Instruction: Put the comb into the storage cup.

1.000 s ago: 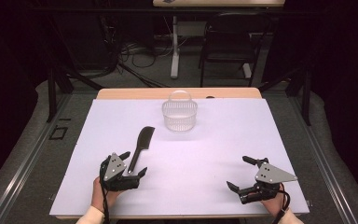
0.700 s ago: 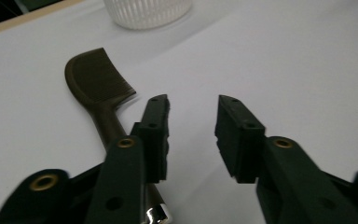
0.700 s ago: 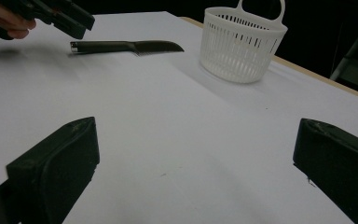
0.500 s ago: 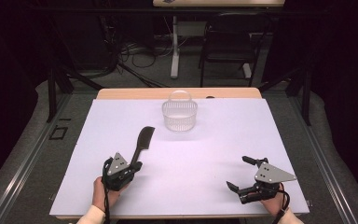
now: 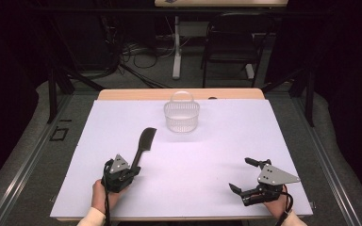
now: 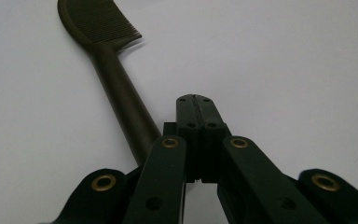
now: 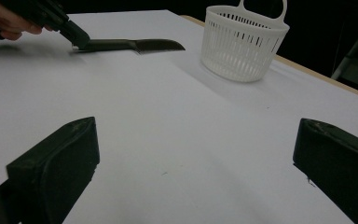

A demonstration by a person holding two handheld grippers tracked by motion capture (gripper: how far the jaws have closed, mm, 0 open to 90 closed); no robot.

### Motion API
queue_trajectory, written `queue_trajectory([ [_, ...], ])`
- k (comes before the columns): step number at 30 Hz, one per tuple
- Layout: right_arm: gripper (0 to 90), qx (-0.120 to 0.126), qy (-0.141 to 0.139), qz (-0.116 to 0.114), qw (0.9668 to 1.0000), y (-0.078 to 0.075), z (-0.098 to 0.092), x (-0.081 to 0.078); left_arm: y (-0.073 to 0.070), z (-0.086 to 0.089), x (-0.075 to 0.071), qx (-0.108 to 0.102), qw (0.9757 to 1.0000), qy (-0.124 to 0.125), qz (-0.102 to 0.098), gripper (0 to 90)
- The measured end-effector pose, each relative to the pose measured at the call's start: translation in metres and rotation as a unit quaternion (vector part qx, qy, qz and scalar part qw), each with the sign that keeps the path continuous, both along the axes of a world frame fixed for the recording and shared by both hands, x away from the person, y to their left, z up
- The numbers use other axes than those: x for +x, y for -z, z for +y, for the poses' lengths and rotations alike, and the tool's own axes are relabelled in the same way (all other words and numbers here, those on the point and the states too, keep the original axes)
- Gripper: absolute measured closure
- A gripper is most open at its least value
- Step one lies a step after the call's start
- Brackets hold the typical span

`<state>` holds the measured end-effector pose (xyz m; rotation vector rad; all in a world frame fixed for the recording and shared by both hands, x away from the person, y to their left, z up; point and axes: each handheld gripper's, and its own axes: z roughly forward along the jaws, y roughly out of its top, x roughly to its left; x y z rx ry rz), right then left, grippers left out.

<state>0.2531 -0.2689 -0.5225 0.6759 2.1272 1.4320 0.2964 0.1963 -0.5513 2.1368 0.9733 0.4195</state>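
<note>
Two grippers in play, one black comb (image 5: pixel 143 141) the object of interest. High view: comb lies flat on the white desk (image 5: pixel 217 155), left of centre, toothed end toward the white basket (image 5: pixel 181 117) at the far edge, well apart from it. Left gripper (image 5: pixel 133 170) sits right at the near end of the comb's handle, lined up along it; probably going for the handle because it is the thickest part to pinch. Right gripper (image 5: pixel 239 174) rests near the right front corner, well away, fingers spread wide, holding nothing; looks parked to keep clear. Left gripper view: left gripper (image 6: pixel 193 100) has its fingers closed flat against each other, no gap showing. Comb (image 6: pixel 121 93) handle runs just beside them on the left and passes under the linkage, not between the pads; reads as a missed pinch, though the handle's very end is hidden. Right gripper view: right gripper (image 7: pixel 196 158) fingers stand wide over bare desk. Beyond, the left gripper (image 7: pixel 77 39) tip meets the comb (image 7: pixel 135 45) handle low on the surface; basket (image 7: pixel 242 46) stands upright farther right, handle up, mouth open.
</note>
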Motion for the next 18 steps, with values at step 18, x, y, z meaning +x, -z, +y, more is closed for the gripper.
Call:
queue_trajectory([
  [18, 0.1, -0.006, 0.000, 0.000, 1.0000, 0.0004, 0.0006, 0.0011, -0.0010, 0.0070, 0.0015, 0.027, 0.9995, -0.015, 0.013, 90.0],
])
